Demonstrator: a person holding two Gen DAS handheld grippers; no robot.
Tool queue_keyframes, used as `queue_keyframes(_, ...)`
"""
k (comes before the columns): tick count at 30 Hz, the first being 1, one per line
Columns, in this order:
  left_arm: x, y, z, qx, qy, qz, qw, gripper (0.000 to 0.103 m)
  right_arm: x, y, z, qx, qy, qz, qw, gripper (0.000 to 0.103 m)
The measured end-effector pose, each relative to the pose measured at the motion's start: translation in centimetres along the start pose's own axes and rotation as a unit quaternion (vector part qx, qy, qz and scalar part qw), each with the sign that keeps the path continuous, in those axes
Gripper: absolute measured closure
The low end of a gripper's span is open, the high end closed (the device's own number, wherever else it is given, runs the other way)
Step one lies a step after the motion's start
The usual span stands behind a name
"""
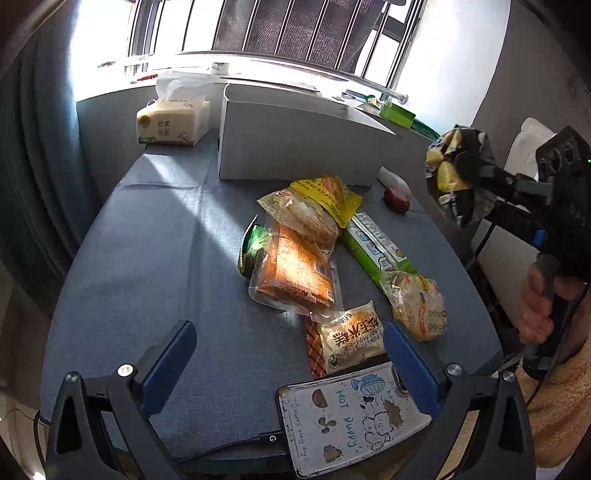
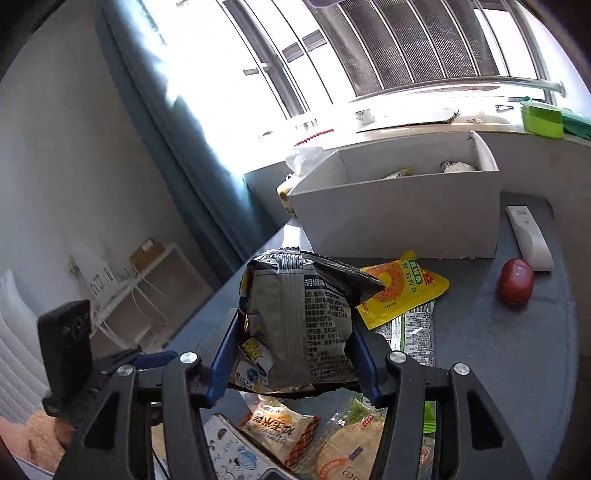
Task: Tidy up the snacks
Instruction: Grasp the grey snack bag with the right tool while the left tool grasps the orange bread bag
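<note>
Clamped in my right gripper (image 2: 293, 354) is a grey-black snack bag (image 2: 295, 325), lifted above the snack pile (image 1: 314, 258) before the white box (image 2: 399, 218). Left gripper (image 1: 291, 365) hangs wide open and empty over the blue table (image 1: 155, 258).

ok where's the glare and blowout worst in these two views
Left wrist view: the window is blown out white, and a sun stripe washes out the orange packet. Right wrist view: the window is blown out too, while the chip bag stays readable; fisheye bends the edges in both.
</note>
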State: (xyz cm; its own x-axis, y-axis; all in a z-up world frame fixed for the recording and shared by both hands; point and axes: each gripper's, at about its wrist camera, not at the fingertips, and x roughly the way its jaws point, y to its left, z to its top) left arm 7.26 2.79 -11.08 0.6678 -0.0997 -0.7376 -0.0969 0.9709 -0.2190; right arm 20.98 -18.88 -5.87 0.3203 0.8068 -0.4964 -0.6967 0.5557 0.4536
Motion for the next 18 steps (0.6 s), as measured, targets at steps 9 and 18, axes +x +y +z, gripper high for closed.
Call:
queue_keyframes(9, 6.4, -4.6, 2.7, 0.114, 0.049, 0.114, 0.9857, 0.0, -6.1, -0.2, -2.7, 0.07, -0.049, -0.066, 0.994, 0.042)
queue_keyframes(18, 11.2, -5.5, 4.5, 0.186, 0.081, 0.169, 0.9644, 0.03, -7.8, -1.3, -5.2, 0.089, -0.041, -0.074, 0.992, 0.042)
